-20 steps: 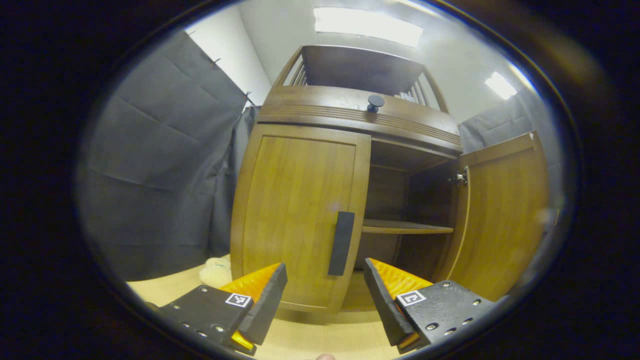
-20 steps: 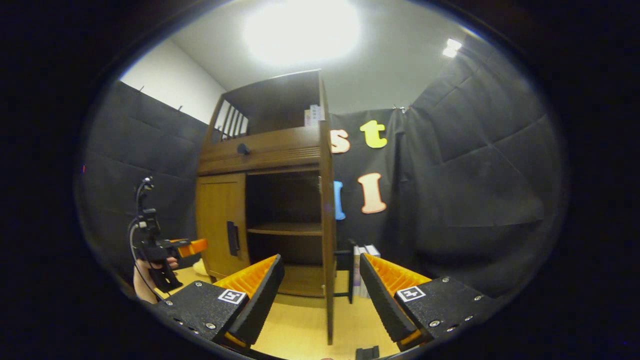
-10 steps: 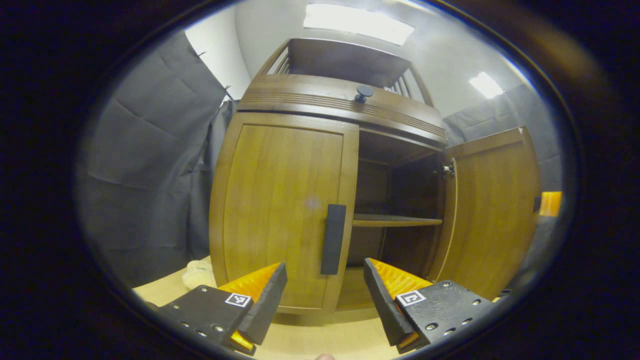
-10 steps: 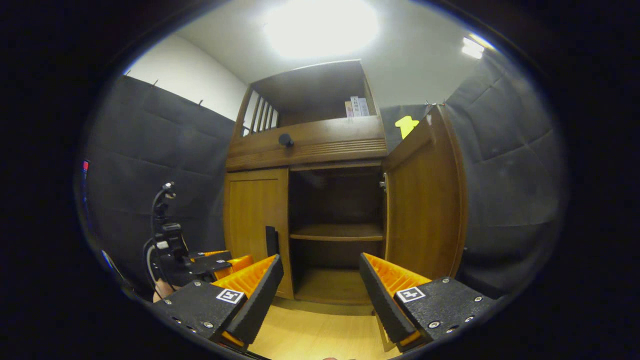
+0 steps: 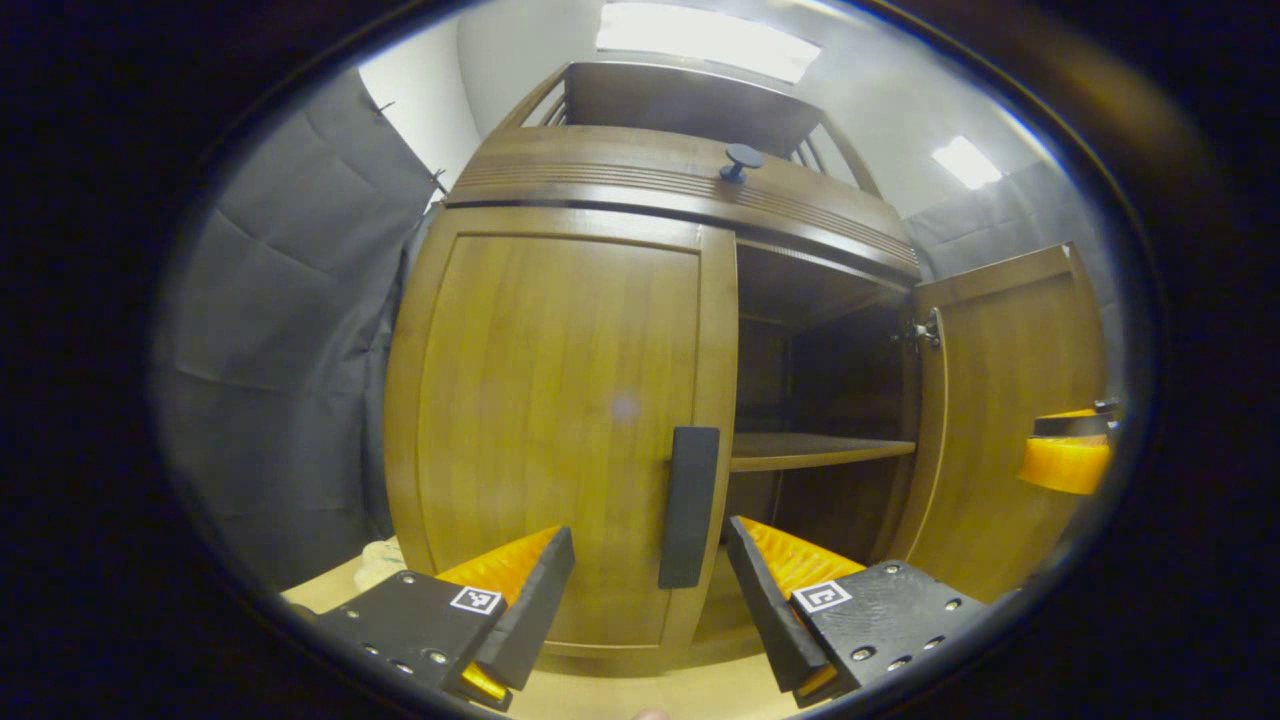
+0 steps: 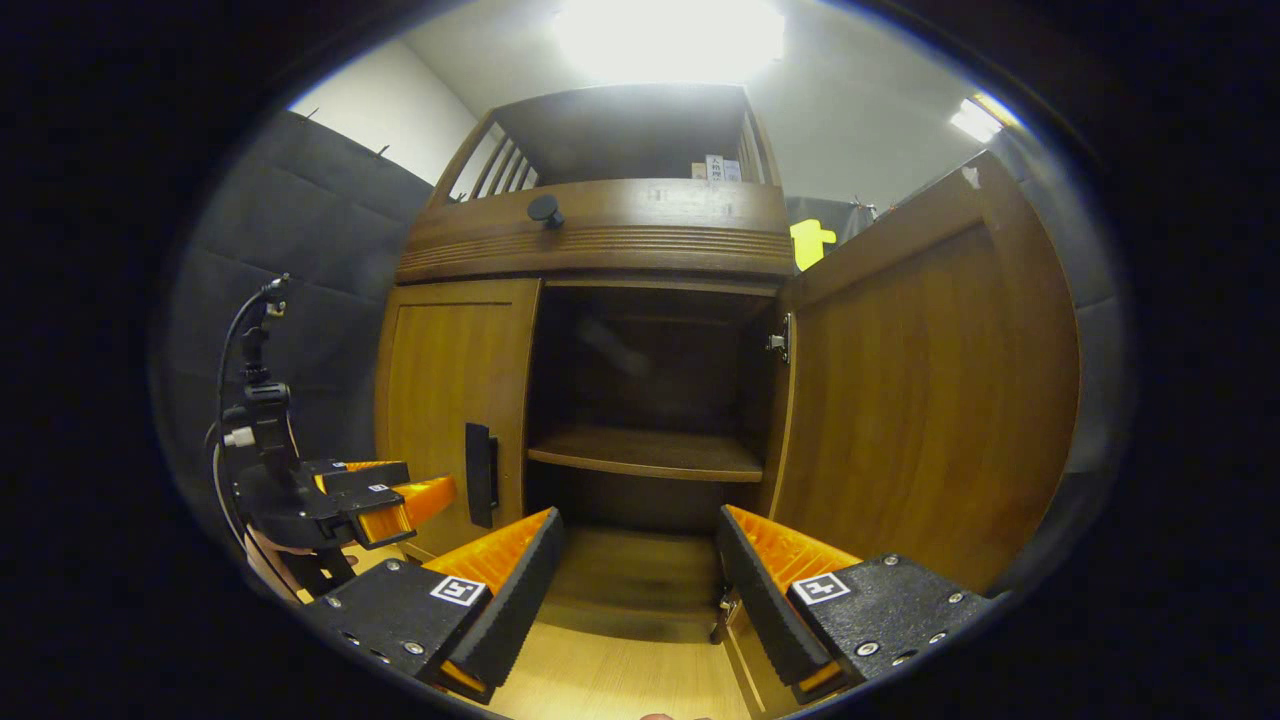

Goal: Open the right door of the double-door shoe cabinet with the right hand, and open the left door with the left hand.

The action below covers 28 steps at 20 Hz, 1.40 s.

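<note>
The left tongs [image 5: 650, 590] are spread wide with nothing between their fingers. They hang low in front of the shoe cabinet [image 5: 690, 190], close to the dark upright handle [image 5: 688, 505] of the left door [image 5: 555, 400], which sits just above the gap between the fingers; whether either finger touches the handle I cannot tell. The left door is closed, flat against the cabinet front. In the right gripper view the left tongs [image 6: 425, 497] show at the left, held by a hand [image 6: 270, 565], their tips just beside the left door's handle [image 6: 480, 487] without clasping it.

The right tongs [image 6: 640, 590] are likewise spread apart and empty, pointing into the open right half of the cabinet [image 6: 600, 235], low near the floor [image 6: 620, 680]. The right door [image 6: 925, 400] is swung wide open, its inner face showing, a metal hinge [image 6: 778, 342] near its upper inner corner. In the left gripper view the right tongs [image 5: 1068, 455] show at the far right edge, beside the open right door [image 5: 1005, 420].

Inside the open half a wooden shelf [image 6: 650, 455] runs across at mid height, with the compartments above and below it dark. A round dark knob [image 6: 545, 209] sits on the ribbed drawer front [image 6: 640, 245] above the doors. Over that is an open top compartment with slatted sides, holding some small upright items [image 6: 715, 168] too small to make out. A pale crumpled thing [image 5: 380, 555] lies on the floor at the cabinet's left corner.
</note>
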Tool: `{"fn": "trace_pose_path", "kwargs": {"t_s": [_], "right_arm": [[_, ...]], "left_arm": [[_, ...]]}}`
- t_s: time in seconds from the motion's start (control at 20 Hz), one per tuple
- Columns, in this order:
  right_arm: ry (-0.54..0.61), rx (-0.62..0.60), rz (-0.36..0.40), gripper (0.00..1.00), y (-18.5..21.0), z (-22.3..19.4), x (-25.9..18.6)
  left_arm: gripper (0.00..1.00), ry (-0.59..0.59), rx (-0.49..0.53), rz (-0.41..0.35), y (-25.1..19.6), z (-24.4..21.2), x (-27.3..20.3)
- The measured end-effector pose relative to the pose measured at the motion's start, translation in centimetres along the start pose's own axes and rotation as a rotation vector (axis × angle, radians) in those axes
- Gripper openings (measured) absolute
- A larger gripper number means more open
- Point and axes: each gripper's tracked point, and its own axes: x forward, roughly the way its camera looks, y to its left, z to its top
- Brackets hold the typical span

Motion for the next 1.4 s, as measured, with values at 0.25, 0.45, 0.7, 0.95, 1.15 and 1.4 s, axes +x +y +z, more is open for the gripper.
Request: {"fn": "trace_pose_path", "kwargs": {"t_s": [0.25, 0.45, 0.7, 0.95, 1.15, 1.4], "right_arm": [[-0.005, -0.014, -0.007, 0.95, 1.1, -0.7, 0.5], [-0.015, -0.024, 0.018, 0.95, 1.4, -0.9, -0.5], [-0.008, -0.008, 0.048, 0.95, 0.0, 0.0, -1.6], [0.014, 0.003, 0.033, 0.95, -0.1, 0.8, -0.5], [0.016, 0.039, 0.019, 0.95, -0.7, 1.1, -0.5], [0.026, 0.027, 0.014, 0.95, -1.1, 0.8, 0.2]], "left_arm": [[0.95, 0.005, -0.005, -0.034, -0.5, -0.5, 0.9], [0.95, -0.01, -0.013, -0.044, -0.7, -0.6, 1.4], [0.89, 0.028, -0.029, -0.036, -0.7, -1.1, 1.5], [0.51, 0.045, -0.093, -0.023, -1.3, -1.1, 2.1], [0.26, 0.047, -0.002, -0.011, -0.7, -1.5, 2.0], [0.13, 0.06, -0.007, -0.069, -1.1, -1.5, 1.6]]}}
